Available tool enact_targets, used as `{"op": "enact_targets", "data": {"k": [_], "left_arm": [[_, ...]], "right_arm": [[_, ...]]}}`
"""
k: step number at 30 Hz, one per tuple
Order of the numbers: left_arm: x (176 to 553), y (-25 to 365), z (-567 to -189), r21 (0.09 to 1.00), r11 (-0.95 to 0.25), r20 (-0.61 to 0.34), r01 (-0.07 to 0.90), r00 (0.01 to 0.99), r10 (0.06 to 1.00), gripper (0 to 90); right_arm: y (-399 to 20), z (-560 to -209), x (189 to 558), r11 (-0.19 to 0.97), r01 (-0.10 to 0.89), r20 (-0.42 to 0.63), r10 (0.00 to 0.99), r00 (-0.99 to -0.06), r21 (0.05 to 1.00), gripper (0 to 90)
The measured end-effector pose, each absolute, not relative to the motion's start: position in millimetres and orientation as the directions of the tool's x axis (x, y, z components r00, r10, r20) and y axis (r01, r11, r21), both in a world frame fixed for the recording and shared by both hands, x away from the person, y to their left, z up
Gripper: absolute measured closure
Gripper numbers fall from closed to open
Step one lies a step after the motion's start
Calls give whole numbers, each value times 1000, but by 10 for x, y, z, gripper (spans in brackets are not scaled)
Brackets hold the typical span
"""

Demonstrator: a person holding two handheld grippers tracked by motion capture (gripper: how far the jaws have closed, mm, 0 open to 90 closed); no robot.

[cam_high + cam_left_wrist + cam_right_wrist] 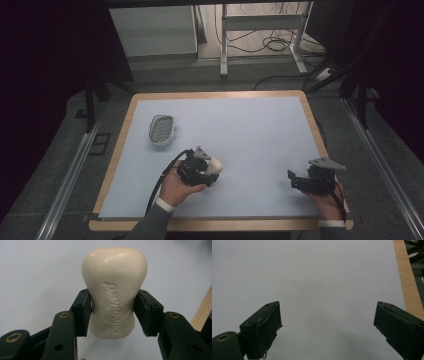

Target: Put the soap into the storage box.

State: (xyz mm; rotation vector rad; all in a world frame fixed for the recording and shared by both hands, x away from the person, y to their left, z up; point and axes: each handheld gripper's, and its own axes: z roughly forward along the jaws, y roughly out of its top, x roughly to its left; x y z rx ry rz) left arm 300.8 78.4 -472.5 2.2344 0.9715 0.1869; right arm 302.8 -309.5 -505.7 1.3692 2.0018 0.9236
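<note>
A cream bar of soap (pixel 115 287) with an embossed brand name sits between the jaws of my left gripper (pixel 113 312), whose pads press on its narrow waist from both sides. From above, the soap (pixel 216 165) shows pale at the tip of the left gripper (pixel 212 170), held just above the white mat near the front middle. A small white soap dish (pixel 162 129) with a slotted green-grey floor rests on the mat behind and to the left. My right gripper (pixel 292 180) hovers at the front right, and its jaws (pixel 328 326) stand wide apart with nothing between them.
The white mat (pixel 250 130) covers a wooden table top whose edge (pixel 314 125) shows along the right side. A metal stand and cables (pixel 270 42) lie on the floor beyond the table. Rails run along both sides of the table.
</note>
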Motion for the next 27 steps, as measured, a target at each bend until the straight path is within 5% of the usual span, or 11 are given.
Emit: {"op": "enact_targets", "data": {"k": [27], "left_arm": [[3061,1178,-4480,696,-411,-126,588,664,737,499]], "right_arm": [[-3097,-5067,3035,256,571,-63,940,-336,780,73]]}}
